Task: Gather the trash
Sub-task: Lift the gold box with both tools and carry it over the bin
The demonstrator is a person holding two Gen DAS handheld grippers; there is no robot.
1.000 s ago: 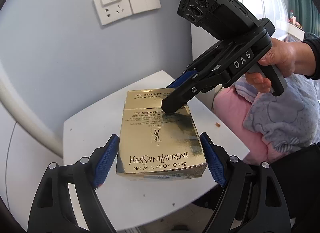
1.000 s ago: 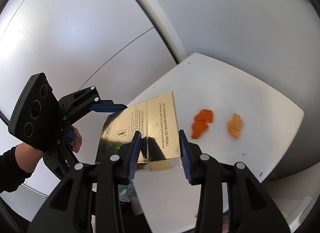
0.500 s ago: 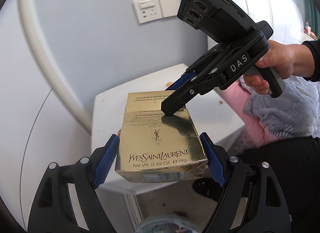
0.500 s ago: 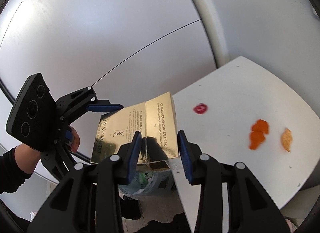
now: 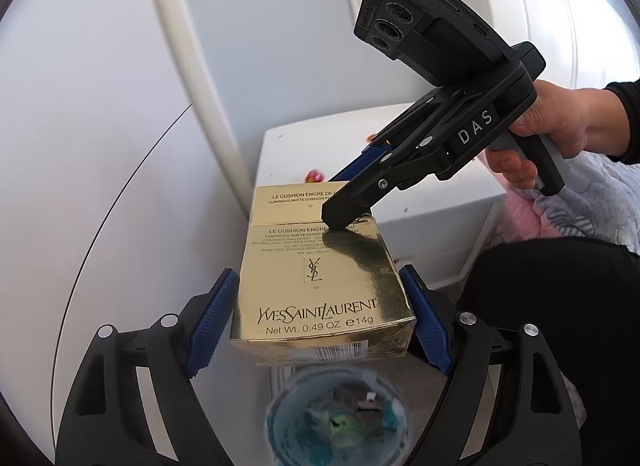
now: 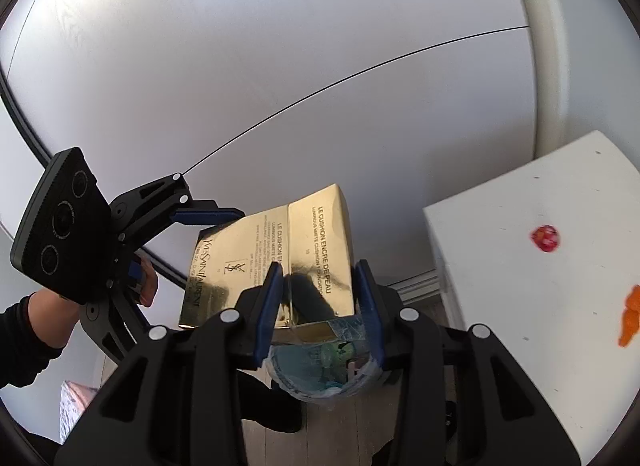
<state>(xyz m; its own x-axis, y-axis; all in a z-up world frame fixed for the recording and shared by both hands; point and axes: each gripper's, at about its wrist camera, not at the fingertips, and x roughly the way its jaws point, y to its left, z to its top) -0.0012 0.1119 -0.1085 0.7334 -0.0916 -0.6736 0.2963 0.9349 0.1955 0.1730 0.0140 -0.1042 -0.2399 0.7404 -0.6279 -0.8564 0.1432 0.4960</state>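
Note:
A gold Yves Saint Laurent carton (image 5: 320, 290) hangs in the air, gripped at both ends. My left gripper (image 5: 316, 286) is shut on its near end, blue pads against the two sides. My right gripper (image 5: 344, 217) comes in from the upper right and clamps the far end. In the right wrist view the same carton (image 6: 316, 234) sits between the pads of my right gripper (image 6: 316, 278), with my left gripper (image 6: 208, 217) on its left end. Straight below is a round bin lined with a blue bag (image 5: 336, 418), (image 6: 324, 370), with scraps inside.
The white table (image 6: 520, 286) stands to the right with a red scrap (image 6: 545, 238) and orange peel (image 6: 630, 322) on it. White wardrobe panels (image 6: 280, 65) fill the background. A person's hand (image 5: 552, 125) holds the right gripper; pink and grey bedding (image 5: 592, 201) lies behind.
Both grippers have carried the gold carton sideways off the table. It now hangs over the bin, which has come into view below. The grips are unchanged.

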